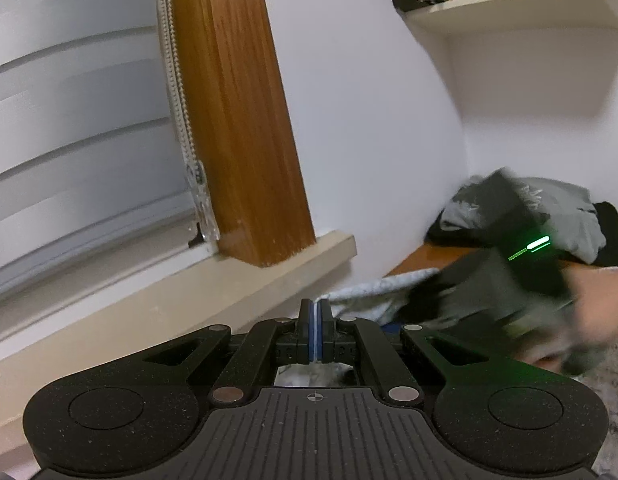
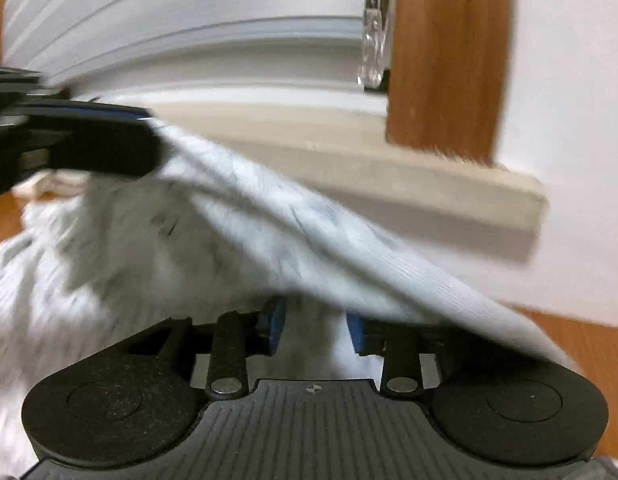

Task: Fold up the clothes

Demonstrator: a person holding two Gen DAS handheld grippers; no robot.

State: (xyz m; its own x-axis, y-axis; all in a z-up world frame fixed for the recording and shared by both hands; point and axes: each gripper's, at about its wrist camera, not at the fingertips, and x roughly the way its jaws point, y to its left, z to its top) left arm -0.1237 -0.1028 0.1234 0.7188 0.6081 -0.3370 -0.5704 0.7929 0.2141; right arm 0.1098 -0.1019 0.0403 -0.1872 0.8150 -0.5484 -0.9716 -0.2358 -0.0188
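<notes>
White wall, a slatted blind (image 1: 77,120) and a wooden window frame (image 1: 237,112) fill the background, with a pale sill (image 2: 409,188) running across and an orange-brown bench (image 2: 581,344) below it. Big item next: the pale grey garment (image 2: 237,232), softly ribbed and faintly mottled, hanging off the bench in a sloping sheet. The left gripper (image 1: 317,320) has its fingers shut tight on a thin edge of that cloth, up at the high corner. From there the fabric runs down and across to the right gripper (image 2: 315,328), draped over its right finger. Its blue pads stand part-open, cloth between them, not visibly pinched. So the right hand is nearest the loose edge and looks set to take it. Far corner: a heap of dark and grey clothes (image 1: 565,216) waits.
</notes>
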